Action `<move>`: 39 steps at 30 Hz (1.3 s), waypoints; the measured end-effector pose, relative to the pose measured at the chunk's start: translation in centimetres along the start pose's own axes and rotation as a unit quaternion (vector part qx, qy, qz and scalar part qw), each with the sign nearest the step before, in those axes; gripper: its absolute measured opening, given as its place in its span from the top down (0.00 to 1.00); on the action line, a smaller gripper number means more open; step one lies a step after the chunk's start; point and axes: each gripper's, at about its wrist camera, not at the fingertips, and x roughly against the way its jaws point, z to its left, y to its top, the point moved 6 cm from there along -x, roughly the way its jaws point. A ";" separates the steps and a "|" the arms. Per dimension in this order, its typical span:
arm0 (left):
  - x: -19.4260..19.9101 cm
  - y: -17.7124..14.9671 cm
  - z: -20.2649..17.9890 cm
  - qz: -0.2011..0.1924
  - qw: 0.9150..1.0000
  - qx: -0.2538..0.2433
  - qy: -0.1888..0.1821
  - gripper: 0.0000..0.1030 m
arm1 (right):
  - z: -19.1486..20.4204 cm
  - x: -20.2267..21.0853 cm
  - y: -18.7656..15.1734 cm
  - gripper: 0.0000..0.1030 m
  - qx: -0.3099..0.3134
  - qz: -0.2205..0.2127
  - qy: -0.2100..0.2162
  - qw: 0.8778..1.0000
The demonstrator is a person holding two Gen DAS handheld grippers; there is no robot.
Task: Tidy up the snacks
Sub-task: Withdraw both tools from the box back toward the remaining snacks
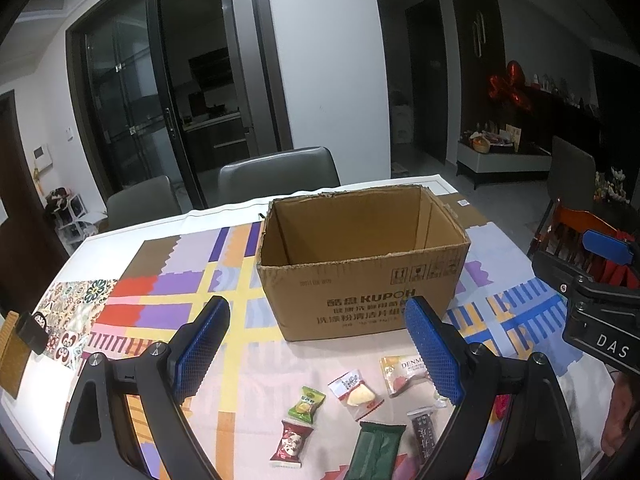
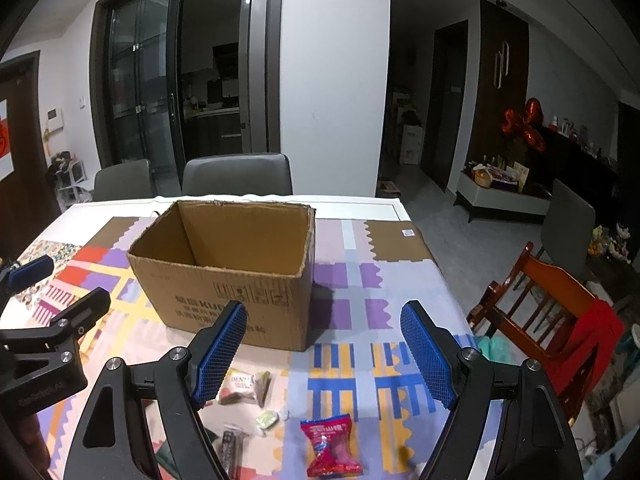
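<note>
Above the counter [image 1: 100,252], both grippers spread wide, holding nothing
Left gripper [image 1: 318,350] and right gripper [image 2: 322,354] face an open cardboard box [image 1: 360,264] (snack packets [image 1: 352,390] lie loose before it)

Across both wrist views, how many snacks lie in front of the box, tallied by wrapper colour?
Red: 2, left red packet, right red packet
Green: 3, round sweet, green bar, pale sweet
Brown: 1, brown bar
Clear or white: 2, clear packet, DENMA packet
Total: 8
</note>
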 end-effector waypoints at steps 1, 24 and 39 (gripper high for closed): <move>0.0 -0.2 -0.1 0.001 1.000 0.000 0.000 0.13 | -0.1 0.0 -0.1 0.22 0.000 0.001 0.000 1.000; -1.2 -4.6 -1.7 0.032 0.999 -0.016 -0.013 0.10 | -0.3 -0.7 -4.4 0.22 0.009 0.037 -0.004 0.999; -2.6 -8.6 -3.0 0.057 0.998 -0.022 -0.023 0.08 | -0.8 -2.5 -9.0 0.22 0.008 0.078 -0.002 0.997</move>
